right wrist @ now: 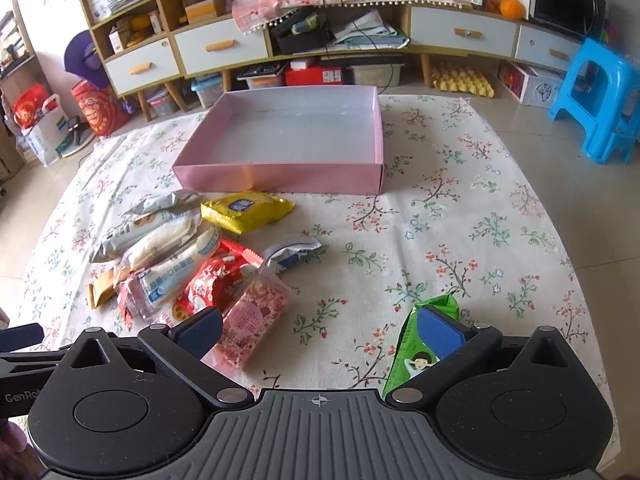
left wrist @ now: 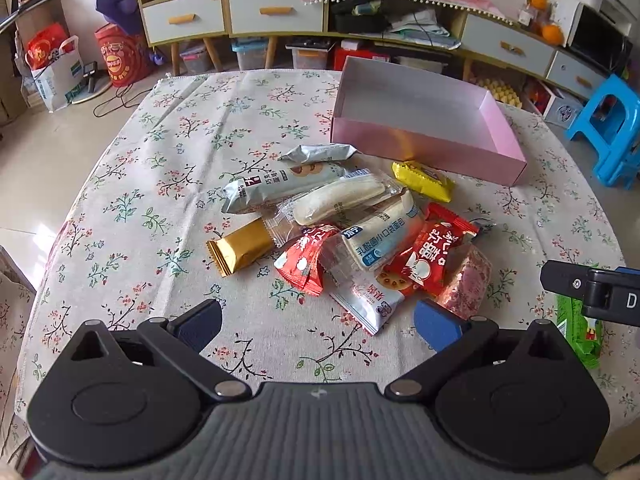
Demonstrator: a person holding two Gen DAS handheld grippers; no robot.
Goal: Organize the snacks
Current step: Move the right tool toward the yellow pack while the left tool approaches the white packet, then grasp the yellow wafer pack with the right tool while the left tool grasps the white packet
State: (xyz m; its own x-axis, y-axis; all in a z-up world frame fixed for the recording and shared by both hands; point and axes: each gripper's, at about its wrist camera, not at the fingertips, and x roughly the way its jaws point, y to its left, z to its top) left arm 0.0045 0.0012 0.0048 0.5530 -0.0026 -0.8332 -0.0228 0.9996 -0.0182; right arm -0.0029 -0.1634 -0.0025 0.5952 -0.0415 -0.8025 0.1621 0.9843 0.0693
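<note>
Right wrist: "GenRo" lettering (right wrist: 19,397) (cropped)

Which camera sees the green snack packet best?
The right wrist view: the green packet shows its printed front beside that gripper's right finger. The left wrist view catches only a green sliver at its right edge, partly hidden by the other gripper.

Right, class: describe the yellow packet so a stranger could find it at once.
Find the pink box on the floral tablecloth. Just before its near wall, atop the snack pile, lies the yellow packet. It alone is yellow, with a blue label.
</note>
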